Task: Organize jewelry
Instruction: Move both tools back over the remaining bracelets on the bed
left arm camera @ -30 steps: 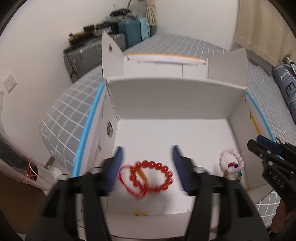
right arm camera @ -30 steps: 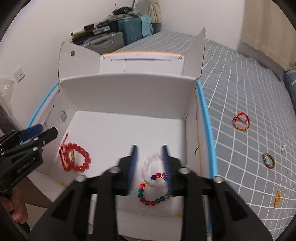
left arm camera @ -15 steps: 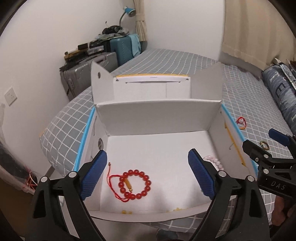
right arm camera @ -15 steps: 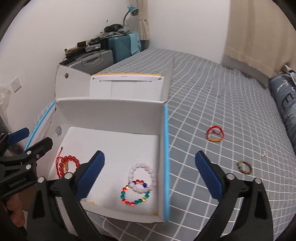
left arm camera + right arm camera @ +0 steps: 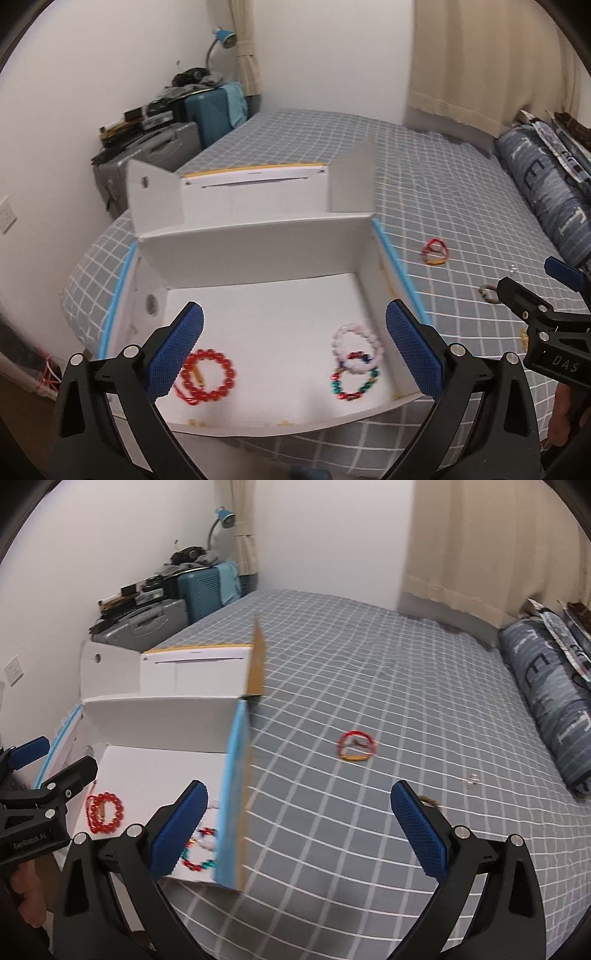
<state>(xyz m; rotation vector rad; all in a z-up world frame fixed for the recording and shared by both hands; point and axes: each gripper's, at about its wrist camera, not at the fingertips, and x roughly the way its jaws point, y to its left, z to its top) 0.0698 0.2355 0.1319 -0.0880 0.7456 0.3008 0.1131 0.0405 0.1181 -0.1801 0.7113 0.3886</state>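
Observation:
An open white box (image 5: 258,258) stands on the bed. Inside lie a red bead bracelet (image 5: 208,376), a pink-white bracelet (image 5: 356,341) and a multicoloured one (image 5: 354,384). My left gripper (image 5: 293,350) is open and empty above the box's near edge. My right gripper (image 5: 299,830) is open and empty over the bed, right of the box wall (image 5: 232,794). On the bedspread lie a red cord bracelet (image 5: 356,746), a brown bead bracelet (image 5: 487,293), partly hidden behind the right finger in the right wrist view, and a small silver piece (image 5: 472,781).
The grey checked bedspread (image 5: 369,701) stretches to the right. A rolled blue quilt (image 5: 554,701) lies along the far right. Suitcases (image 5: 207,114) stand against the wall beyond the box. The box's flaps (image 5: 354,184) stand upright.
Both grippers opened wide and pulled back from the box, leaving the bracelets inside. The right gripper swung right over the bedspread; the left view also shifted right.

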